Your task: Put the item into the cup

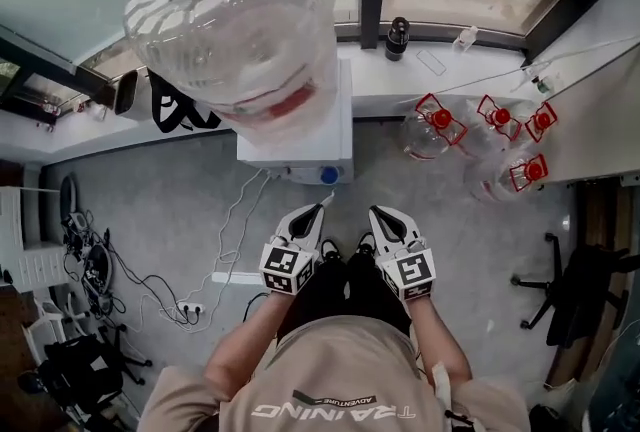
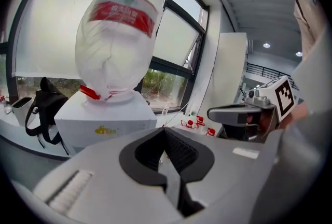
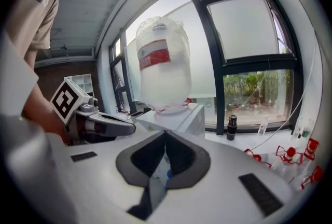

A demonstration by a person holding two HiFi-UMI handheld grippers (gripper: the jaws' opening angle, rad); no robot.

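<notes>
No cup and no loose item shows in any view. My left gripper (image 1: 322, 209) and right gripper (image 1: 374, 211) are held side by side close to the person's body, both pointing at a white water dispenser (image 1: 300, 148). Each has its jaws closed tip to tip with nothing between them. A large clear water bottle (image 1: 235, 20) with a red label stands upside down on the dispenser. In the left gripper view the left gripper (image 2: 165, 130) faces the bottle (image 2: 119, 36), with the right gripper (image 2: 244, 113) beside it. In the right gripper view the right gripper (image 3: 165, 133) faces the bottle (image 3: 161, 67).
Several empty bottles with red caps (image 1: 440, 125) lie on the floor at the right. A dark flask (image 1: 397, 37) stands on the windowsill. A power strip with cables (image 1: 190, 308) lies at the left, a black bag (image 1: 180, 110) beside the dispenser, and an office chair (image 1: 580, 290) at the far right.
</notes>
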